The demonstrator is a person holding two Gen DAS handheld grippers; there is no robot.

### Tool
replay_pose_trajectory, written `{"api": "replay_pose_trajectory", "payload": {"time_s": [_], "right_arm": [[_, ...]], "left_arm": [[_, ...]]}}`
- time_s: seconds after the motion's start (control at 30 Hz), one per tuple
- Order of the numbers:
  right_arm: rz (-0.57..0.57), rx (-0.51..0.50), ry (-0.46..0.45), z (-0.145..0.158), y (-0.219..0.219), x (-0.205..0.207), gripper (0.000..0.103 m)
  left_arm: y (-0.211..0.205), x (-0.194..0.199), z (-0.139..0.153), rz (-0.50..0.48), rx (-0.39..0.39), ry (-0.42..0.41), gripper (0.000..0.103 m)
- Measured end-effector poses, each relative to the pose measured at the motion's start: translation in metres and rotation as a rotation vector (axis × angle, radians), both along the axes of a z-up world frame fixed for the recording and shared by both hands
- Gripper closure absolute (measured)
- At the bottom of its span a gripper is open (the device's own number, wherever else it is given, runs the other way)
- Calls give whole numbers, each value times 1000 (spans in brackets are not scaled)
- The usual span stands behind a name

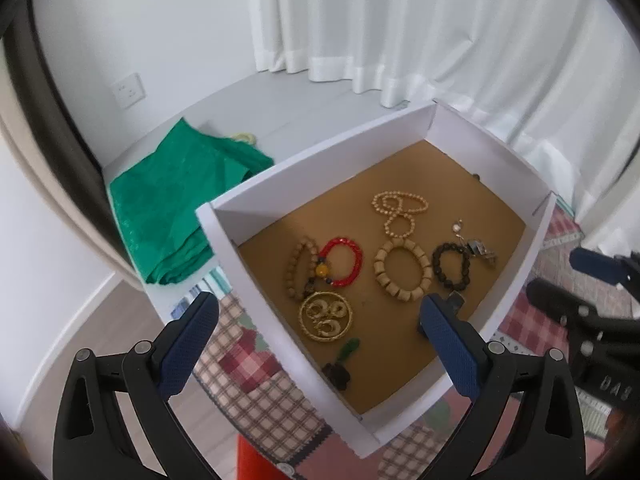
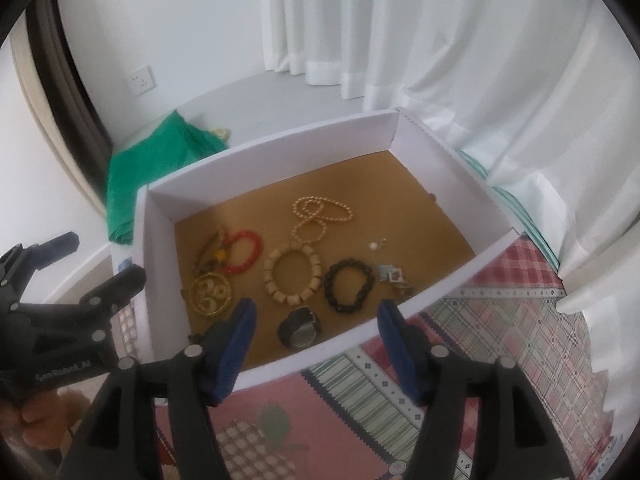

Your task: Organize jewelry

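A white box (image 2: 264, 152) with a brown floor sits mid-frame on a patchwork-cloth worktop (image 2: 500, 300), holding the jewelry: red bracelet (image 2: 244, 252), pearl strand (image 2: 320, 210), wooden bracelet (image 2: 292, 278), black bracelet (image 2: 348, 290), gold pendant (image 2: 210, 294), watch (image 2: 300, 326). White curtains (image 2: 400, 40) hang behind; green cloth (image 2: 132, 184) lies upper left. Left gripper (image 1: 320, 344) jaws wide, empty; right gripper (image 2: 316, 344) jaws parted, empty. Its neighbour's body reads "SenRobot_AI".

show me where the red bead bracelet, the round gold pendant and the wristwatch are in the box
Red bead bracelet (image 1: 358, 258): left wrist view, on its right-hand arc of beads.
Round gold openwork pendant (image 1: 325, 317): left wrist view, on its scrollwork centre.
Dark wristwatch (image 2: 301, 327): right wrist view, on its case beside the glass.
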State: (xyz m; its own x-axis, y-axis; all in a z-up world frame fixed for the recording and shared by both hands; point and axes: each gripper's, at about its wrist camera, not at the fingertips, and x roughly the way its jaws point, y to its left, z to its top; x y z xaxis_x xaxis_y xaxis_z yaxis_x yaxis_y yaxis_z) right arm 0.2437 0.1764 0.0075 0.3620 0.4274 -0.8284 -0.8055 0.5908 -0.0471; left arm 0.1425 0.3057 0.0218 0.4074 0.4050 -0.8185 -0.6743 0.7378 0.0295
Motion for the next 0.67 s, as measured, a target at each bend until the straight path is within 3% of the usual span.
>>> {"api": "replay_pose_trajectory", "payload": {"time_s": [0.23, 0.53, 0.67], "right_arm": [[5, -37, -22, 5, 9, -9, 31], [-6, -39, -18, 2, 9, -8, 31], [-8, -33, -20, 3, 7, -7, 31]], "left_arm": [[8, -5, 1, 31, -63, 5, 2], [7, -6, 2, 14, -77, -6, 2], [2, -4, 4, 20, -39, -7, 2]]}}
